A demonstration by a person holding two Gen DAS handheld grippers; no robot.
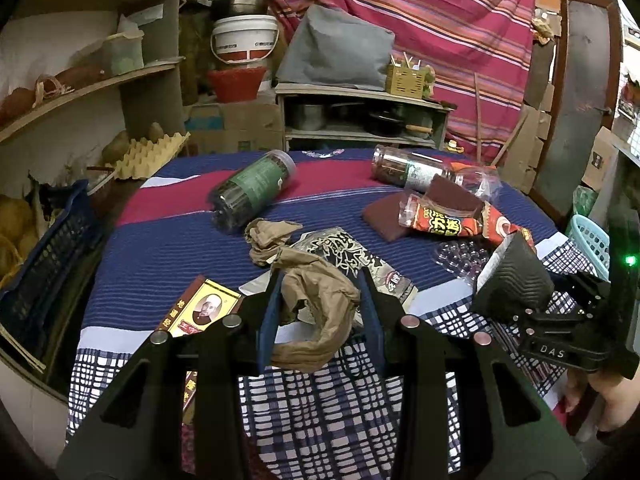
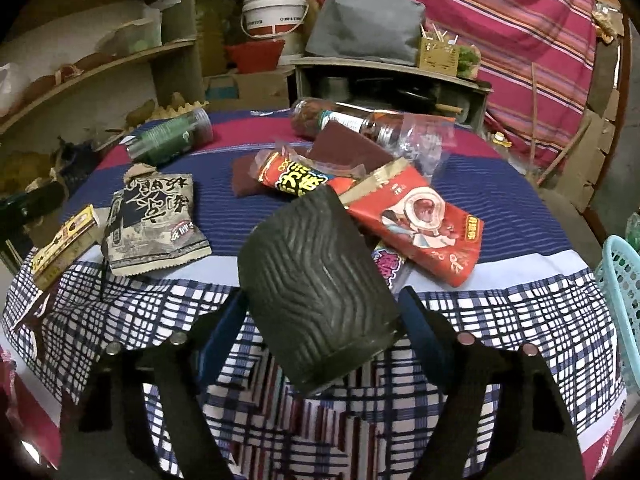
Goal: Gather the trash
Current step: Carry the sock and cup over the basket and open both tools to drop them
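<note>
My left gripper (image 1: pixel 320 276) is shut on a crumpled tan stocking (image 1: pixel 316 300), which hangs between its blue pads just above the table. A second tan stocking (image 1: pixel 268 236) lies beyond it. My right gripper (image 2: pixel 322 298) is shut on a black ribbed paper cup (image 2: pixel 316 288), held tilted over the checked cloth; the cup (image 1: pixel 516 276) also shows in the left wrist view. Loose on the table are a black-and-silver snack bag (image 2: pixel 156 220), a red snack wrapper (image 2: pixel 296 176), a red packet (image 2: pixel 424 224) and a yellow box (image 1: pixel 200 308).
A green-label jar (image 1: pixel 252 188) and a clear bottle (image 1: pixel 404 168) lie on their sides toward the back of the round table (image 1: pixel 160 248). A turquoise basket (image 2: pixel 624 300) stands off its right edge. A blue crate (image 1: pixel 52 260) and shelves stand at the left.
</note>
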